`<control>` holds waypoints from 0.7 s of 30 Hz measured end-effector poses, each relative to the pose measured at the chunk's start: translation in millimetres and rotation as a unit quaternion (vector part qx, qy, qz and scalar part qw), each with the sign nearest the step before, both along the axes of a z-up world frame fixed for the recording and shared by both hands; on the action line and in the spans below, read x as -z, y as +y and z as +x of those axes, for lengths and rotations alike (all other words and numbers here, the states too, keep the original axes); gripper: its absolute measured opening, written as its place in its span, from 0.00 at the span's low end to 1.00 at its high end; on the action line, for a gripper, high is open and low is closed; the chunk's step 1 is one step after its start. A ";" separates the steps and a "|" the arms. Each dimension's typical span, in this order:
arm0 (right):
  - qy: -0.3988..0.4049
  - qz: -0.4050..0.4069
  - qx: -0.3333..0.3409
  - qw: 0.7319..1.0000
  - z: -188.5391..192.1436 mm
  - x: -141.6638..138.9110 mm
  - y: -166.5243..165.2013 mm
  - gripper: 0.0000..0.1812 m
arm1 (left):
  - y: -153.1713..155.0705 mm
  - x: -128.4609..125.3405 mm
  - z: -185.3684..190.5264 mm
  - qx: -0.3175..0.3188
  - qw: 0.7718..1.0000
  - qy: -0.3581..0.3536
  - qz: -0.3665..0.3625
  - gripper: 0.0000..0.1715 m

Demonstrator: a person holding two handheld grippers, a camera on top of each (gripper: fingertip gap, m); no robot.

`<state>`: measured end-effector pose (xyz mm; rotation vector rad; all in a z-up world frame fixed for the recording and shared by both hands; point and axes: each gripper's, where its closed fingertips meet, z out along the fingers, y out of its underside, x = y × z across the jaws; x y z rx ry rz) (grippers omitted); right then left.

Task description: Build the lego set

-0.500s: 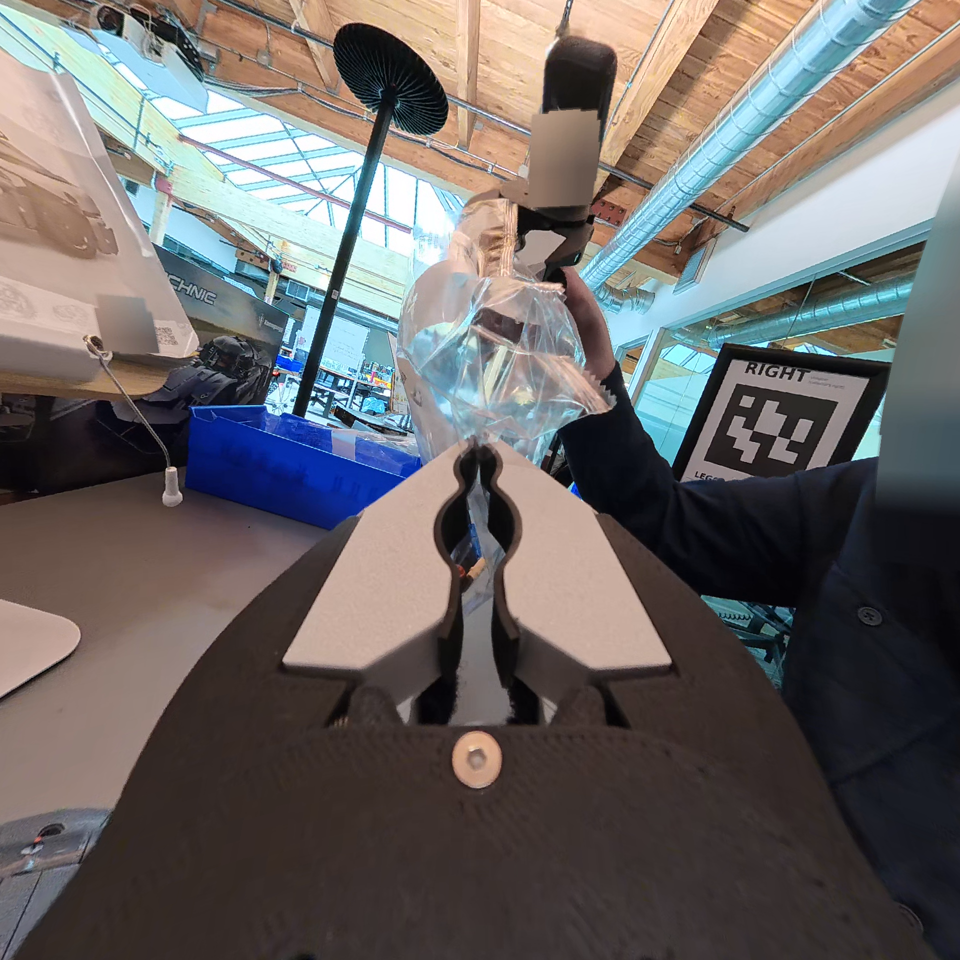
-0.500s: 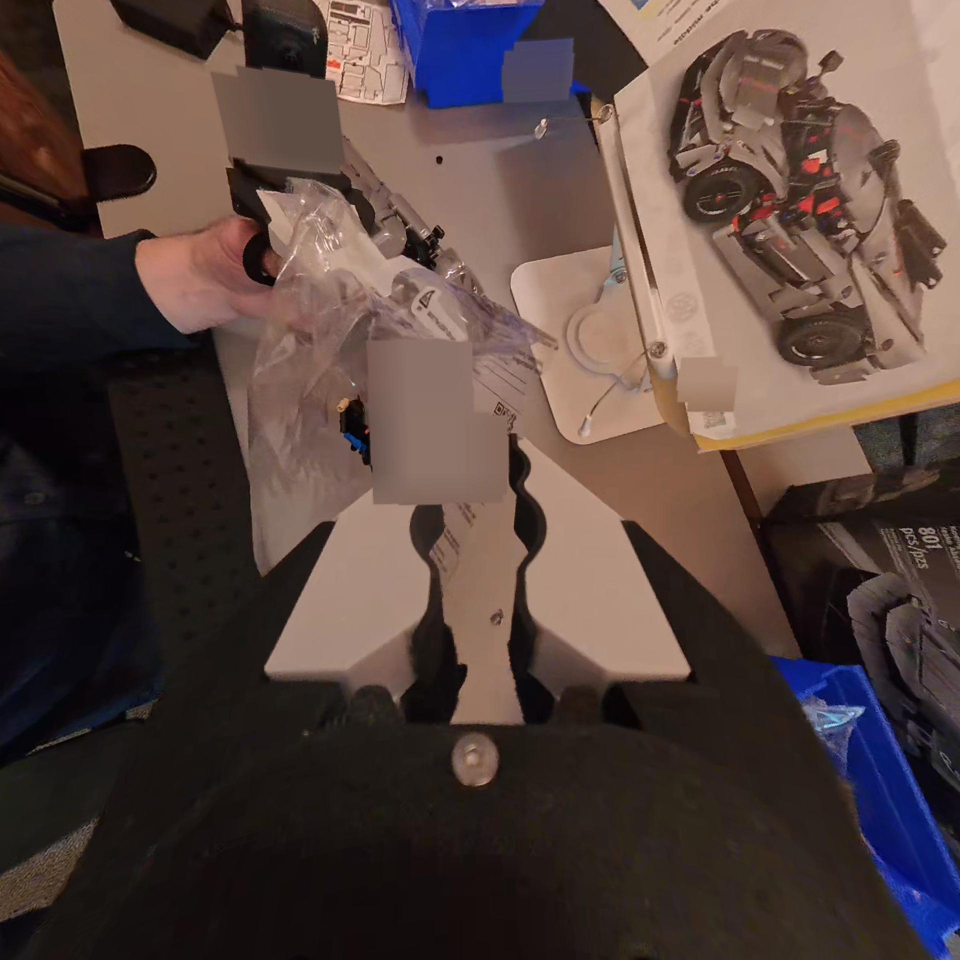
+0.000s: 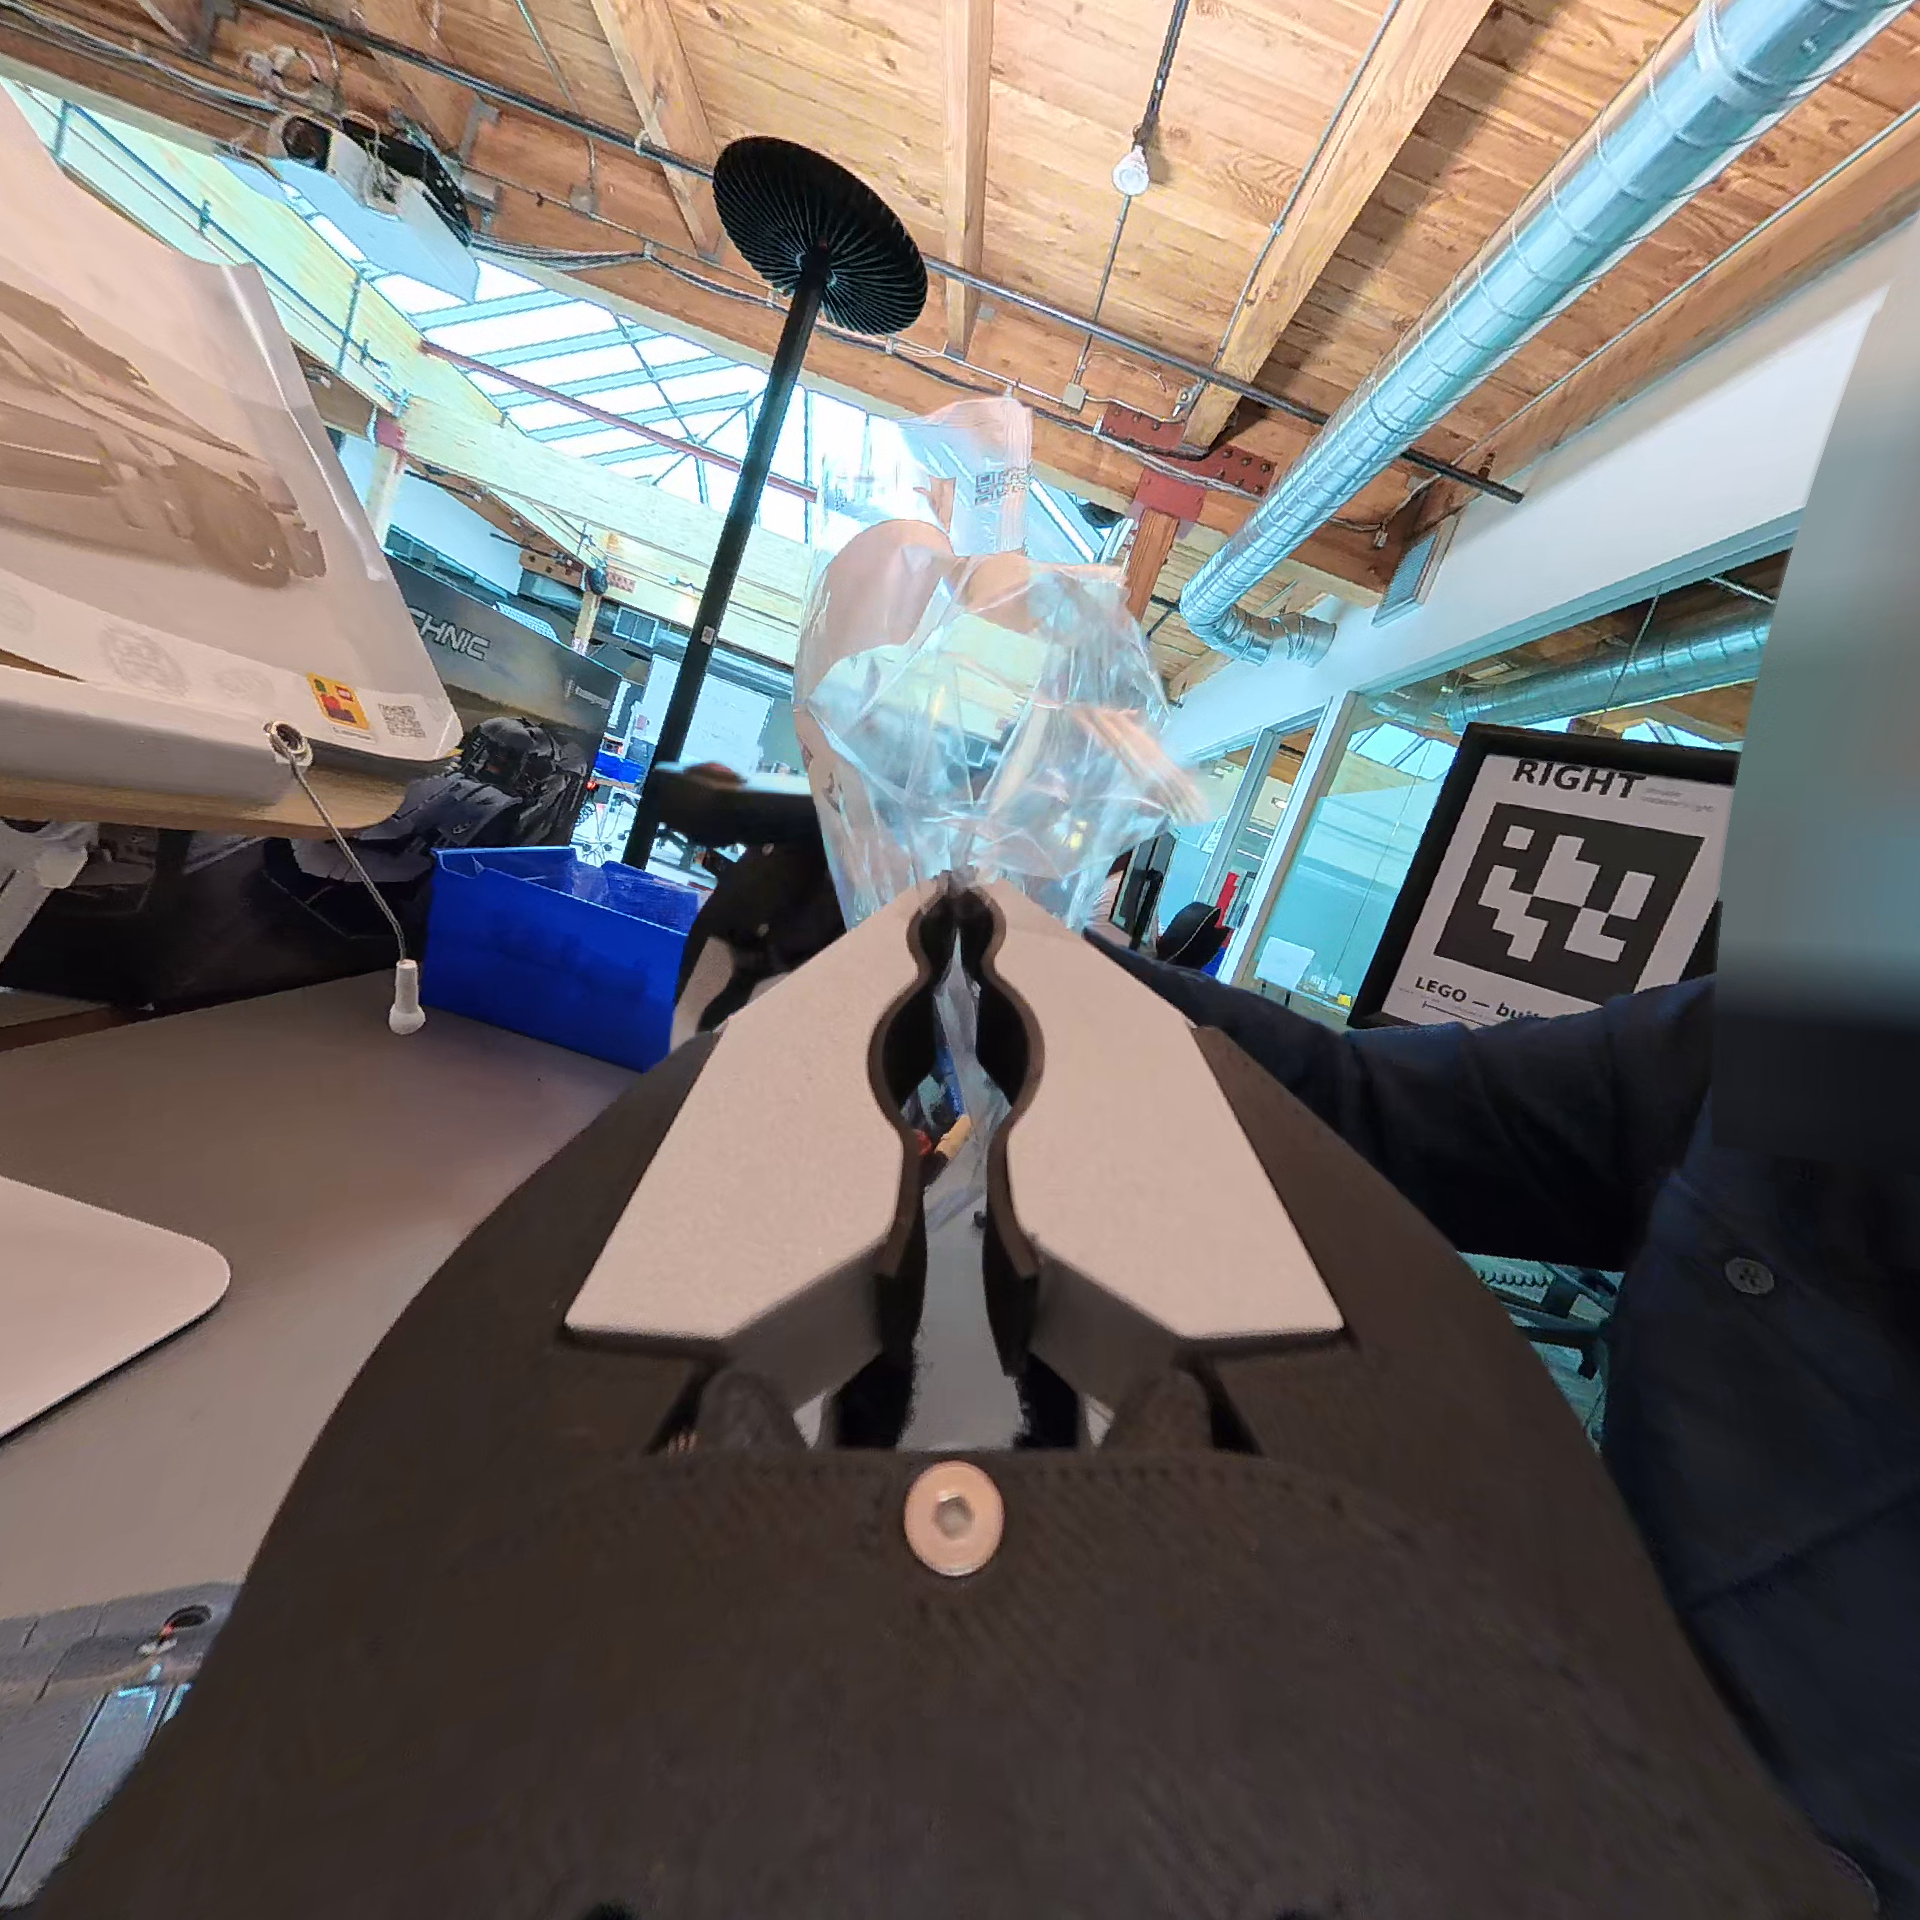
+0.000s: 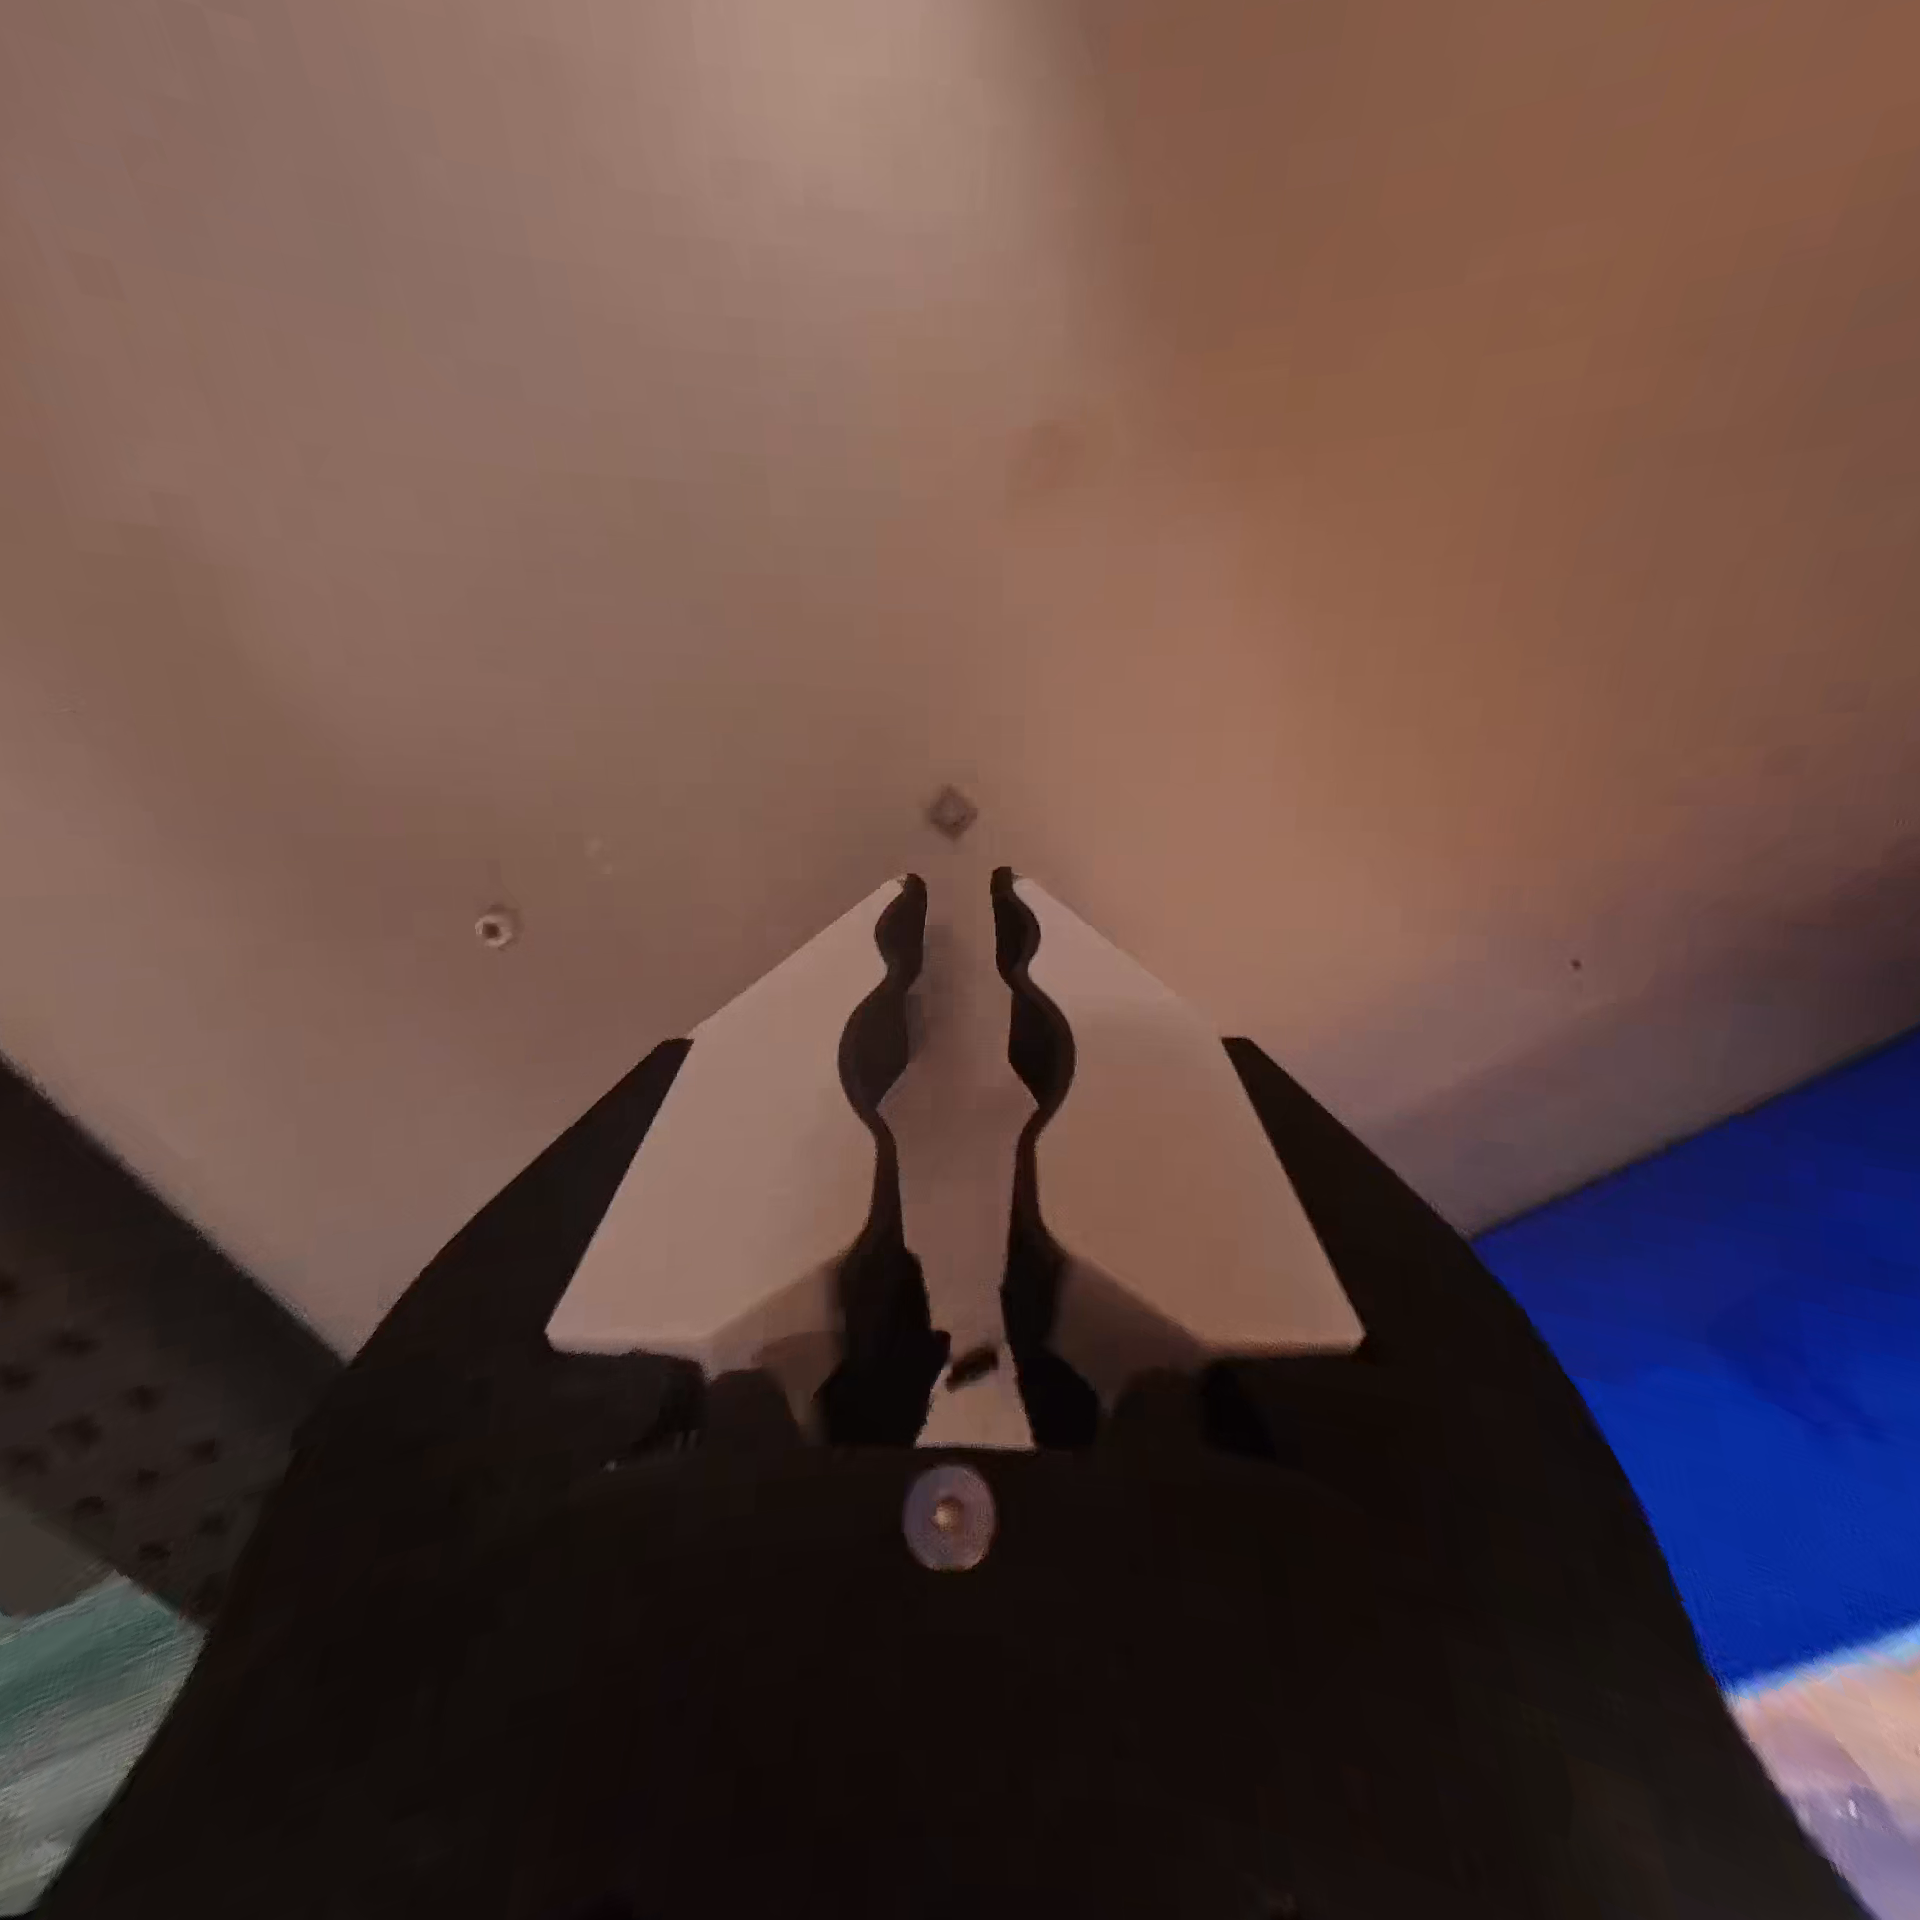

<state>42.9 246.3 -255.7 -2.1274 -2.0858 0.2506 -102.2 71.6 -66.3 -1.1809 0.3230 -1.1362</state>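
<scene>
printed writing: framed marker sign [image 3: 1558,883] | black box [image 3: 488,649] | instruction booklet [image 3: 187,520]

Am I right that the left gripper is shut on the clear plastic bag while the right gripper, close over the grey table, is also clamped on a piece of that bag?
Not quite. The left gripper is indeed shut on the clear plastic bag, but the right wrist view shows the right gripper over the grey table with its jaws slightly apart and nothing between them.

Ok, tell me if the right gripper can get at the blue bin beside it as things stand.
Probably yes. The right gripper is slightly open and empty, low over the bare table, and the blue bin lies close on its right with nothing visible between them.
</scene>
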 end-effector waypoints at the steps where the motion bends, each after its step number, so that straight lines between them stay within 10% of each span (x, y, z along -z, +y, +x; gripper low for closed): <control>1: 0.003 -0.006 -0.006 1.000 -3.7 6.7 -1.0 0.06 | 0.4 0.3 0.0 0.000 1.000 0.000 -0.001 0.00; 21: 0.002 -0.020 -0.002 1.000 -10.0 14.4 -2.5 0.03 | 1.7 1.4 2.1 0.004 1.000 0.006 -0.002 0.00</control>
